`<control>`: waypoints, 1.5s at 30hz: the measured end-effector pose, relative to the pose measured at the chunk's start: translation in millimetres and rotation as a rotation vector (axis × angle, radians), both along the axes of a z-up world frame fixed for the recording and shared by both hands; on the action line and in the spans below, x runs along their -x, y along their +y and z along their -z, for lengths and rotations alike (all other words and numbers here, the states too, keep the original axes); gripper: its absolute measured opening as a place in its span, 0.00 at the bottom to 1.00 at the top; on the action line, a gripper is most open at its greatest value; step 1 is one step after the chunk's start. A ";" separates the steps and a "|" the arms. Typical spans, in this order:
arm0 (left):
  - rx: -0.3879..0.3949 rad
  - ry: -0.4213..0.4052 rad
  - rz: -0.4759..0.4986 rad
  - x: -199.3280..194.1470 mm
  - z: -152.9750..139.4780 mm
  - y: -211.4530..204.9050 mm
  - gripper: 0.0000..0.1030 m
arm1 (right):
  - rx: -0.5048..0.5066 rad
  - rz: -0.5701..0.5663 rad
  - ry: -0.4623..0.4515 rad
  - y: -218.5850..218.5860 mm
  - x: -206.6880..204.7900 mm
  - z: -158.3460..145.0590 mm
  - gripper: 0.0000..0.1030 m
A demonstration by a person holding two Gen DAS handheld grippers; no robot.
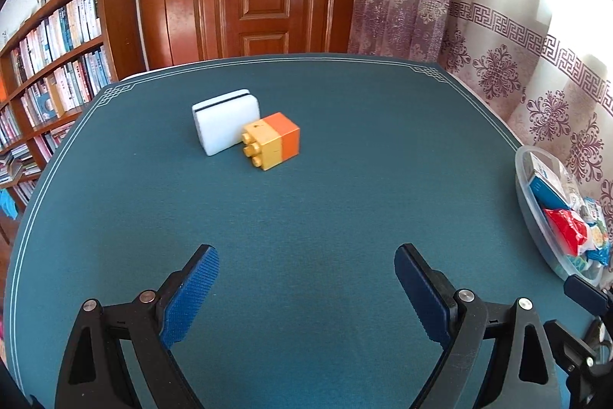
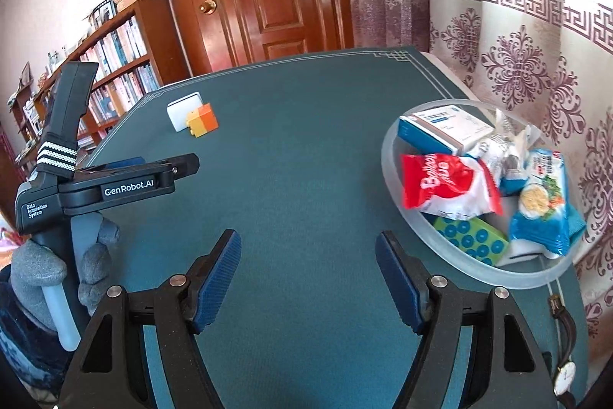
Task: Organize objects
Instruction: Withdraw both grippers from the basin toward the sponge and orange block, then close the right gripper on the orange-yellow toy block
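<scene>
My left tool (image 1: 306, 288) hangs released and empty over the tabletop (image 1: 345, 202). Straight ahead, well apart, lies the yellow-and-orange block (image 1: 272, 140), touching the white sponge (image 1: 224, 129) on its left. My right tool (image 2: 308, 276), also released and empty, sits beside the clear bowl (image 2: 456, 257). I judge the left one nearer the block.

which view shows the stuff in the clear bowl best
The right wrist view: the clear bowl sits almost whole, its boxes and snack packets readable. The left wrist view catches only part of it at the right edge.
</scene>
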State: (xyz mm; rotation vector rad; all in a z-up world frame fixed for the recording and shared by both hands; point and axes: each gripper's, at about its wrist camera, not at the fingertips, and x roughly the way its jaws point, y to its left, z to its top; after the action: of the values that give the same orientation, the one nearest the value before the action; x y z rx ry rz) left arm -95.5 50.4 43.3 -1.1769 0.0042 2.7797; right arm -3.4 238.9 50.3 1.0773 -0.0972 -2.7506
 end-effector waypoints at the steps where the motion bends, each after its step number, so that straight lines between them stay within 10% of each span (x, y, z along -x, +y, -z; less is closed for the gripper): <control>1: 0.008 0.001 -0.014 1.1 0.8 -6.5 0.93 | -0.002 -0.011 -0.004 -6.4 5.4 2.0 0.72; 39: -0.017 -0.057 -0.283 14.6 20.7 -119.3 0.93 | -0.007 -0.218 -0.056 -168.1 209.7 28.1 0.72; 45: -0.018 -0.068 -0.281 14.6 23.9 -118.9 0.93 | -0.029 -0.226 -0.061 -175.3 222.3 30.2 0.56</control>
State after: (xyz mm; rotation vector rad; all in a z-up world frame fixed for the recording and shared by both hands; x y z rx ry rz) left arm -110.1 -68.6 19.4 -1.3622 -0.2087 2.9660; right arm -225.6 63.7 20.1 1.1062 0.0537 -2.5267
